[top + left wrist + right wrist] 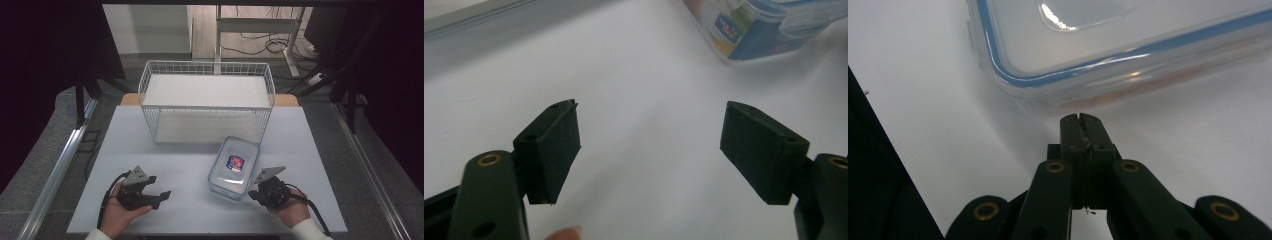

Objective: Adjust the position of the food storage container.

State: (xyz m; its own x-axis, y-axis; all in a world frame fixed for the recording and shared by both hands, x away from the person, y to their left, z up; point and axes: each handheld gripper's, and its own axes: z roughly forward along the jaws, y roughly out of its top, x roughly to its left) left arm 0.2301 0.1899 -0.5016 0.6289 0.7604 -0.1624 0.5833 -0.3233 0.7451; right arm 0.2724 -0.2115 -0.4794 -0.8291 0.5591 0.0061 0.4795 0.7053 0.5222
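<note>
Resting low on the counter (150,130) at the near left, the left hand-held gripper (159,194) has its jaws spread wide with nothing between them; its own view shows two matte black pads (555,145), blocky and rubbery-looking, over bare white surface. Right of it, near the middle, lies the food container (234,167): a rounded-corner rectangle of clear, glossy plastic, its lid edged by a blue seal and carrying a red-and-blue sticker. Behind it stands a white wire basket (206,70), a thin grid of rods on two levels. At the near right, the right hand-held gripper (254,194) sits just beside the container's near corner, jaws pressed fully together and holding nothing, the tips almost at the container's wall (1108,92). This looks like the approach stage, before any grasp. The next move probably calls for parting those jaws and seating them over the rim, since smooth plastic may slip.
</note>
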